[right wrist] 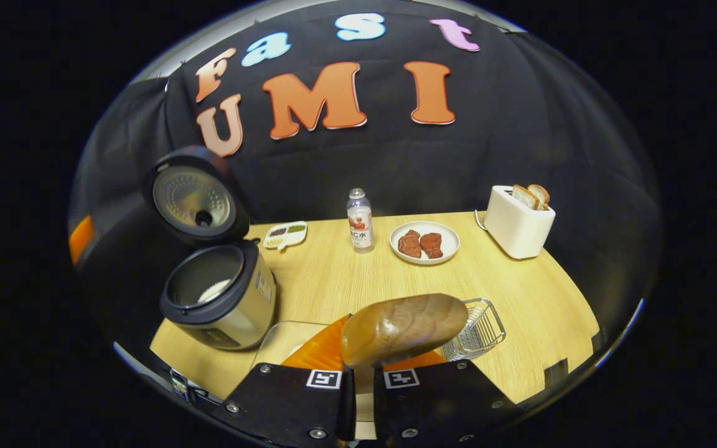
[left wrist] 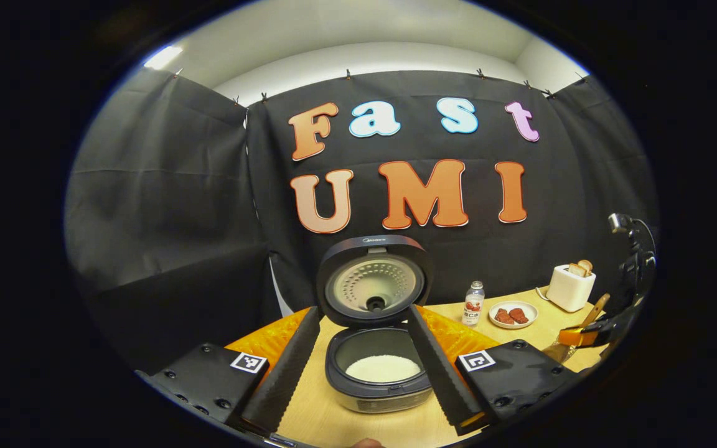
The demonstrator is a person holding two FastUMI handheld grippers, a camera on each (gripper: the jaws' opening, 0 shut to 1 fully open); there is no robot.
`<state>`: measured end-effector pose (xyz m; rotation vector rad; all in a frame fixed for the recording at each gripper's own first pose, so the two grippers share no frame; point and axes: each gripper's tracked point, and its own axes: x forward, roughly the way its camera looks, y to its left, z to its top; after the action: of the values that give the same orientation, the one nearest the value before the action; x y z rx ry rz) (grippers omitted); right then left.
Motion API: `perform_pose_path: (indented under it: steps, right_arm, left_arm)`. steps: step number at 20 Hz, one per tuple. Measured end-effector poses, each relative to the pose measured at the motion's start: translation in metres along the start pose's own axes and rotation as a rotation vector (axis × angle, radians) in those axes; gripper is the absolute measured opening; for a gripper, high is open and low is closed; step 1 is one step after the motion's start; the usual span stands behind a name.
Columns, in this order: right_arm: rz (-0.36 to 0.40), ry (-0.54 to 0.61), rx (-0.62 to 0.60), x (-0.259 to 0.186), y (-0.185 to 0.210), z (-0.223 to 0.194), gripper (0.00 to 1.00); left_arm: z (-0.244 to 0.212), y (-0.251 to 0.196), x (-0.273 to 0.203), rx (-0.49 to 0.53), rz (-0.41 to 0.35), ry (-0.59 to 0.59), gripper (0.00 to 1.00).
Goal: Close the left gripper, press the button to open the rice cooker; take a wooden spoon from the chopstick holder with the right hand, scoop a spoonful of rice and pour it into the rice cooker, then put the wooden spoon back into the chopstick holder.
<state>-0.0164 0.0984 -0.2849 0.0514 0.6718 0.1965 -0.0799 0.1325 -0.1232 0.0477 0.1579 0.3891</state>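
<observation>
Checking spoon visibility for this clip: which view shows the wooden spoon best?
The right gripper view: the wooden spoon sits large and close above that gripper's jaws, bowl facing the camera. The left gripper view shows it small at the far right edge, held by the other gripper.

The left gripper (left wrist: 365, 367) has two long, ribbed fingers (left wrist: 284, 373) that splay apart in a V, each rising from a flat black block set with dark round screws and bearing a small square black-and-white marker. The right gripper (right wrist: 363, 379) has like black blocks, each with silver screws and a square marker near its inner edge. Farther off in the left gripper view, that gripper's (left wrist: 613, 320) body is black, with a dark looping cable above.
</observation>
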Motion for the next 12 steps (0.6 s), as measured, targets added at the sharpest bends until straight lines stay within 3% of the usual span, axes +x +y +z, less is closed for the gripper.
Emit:
perform_pose_path:
  steps: [3, 8, 9, 10, 12]
  right_arm:
    - [-0.069, 0.032, -0.092, 0.015, -0.004, -0.017, 0.11]
    - [-0.151, 0.039, -0.246, 0.027, -0.004, -0.042, 0.11]
    - [-0.16, 0.045, -0.282, 0.03, -0.002, -0.05, 0.11]
    - [-0.17, 0.055, -0.31, 0.033, -0.003, -0.058, 0.11]
    - [-0.193, 0.022, -0.368, 0.036, 0.002, -0.057, 0.11]
  left_arm:
    - [-0.008, 0.017, -0.001, 0.002, 0.034, 0.023, 1.0]
    - [-0.014, 0.031, 0.005, 0.008, 0.059, 0.043, 0.92]
    - [-0.014, 0.03, 0.006, 0.011, 0.061, 0.044, 0.92]
    - [-0.015, 0.031, 0.008, 0.012, 0.061, 0.046, 1.0]
    - [-0.016, 0.031, 0.01, 0.02, 0.058, 0.051, 0.96]
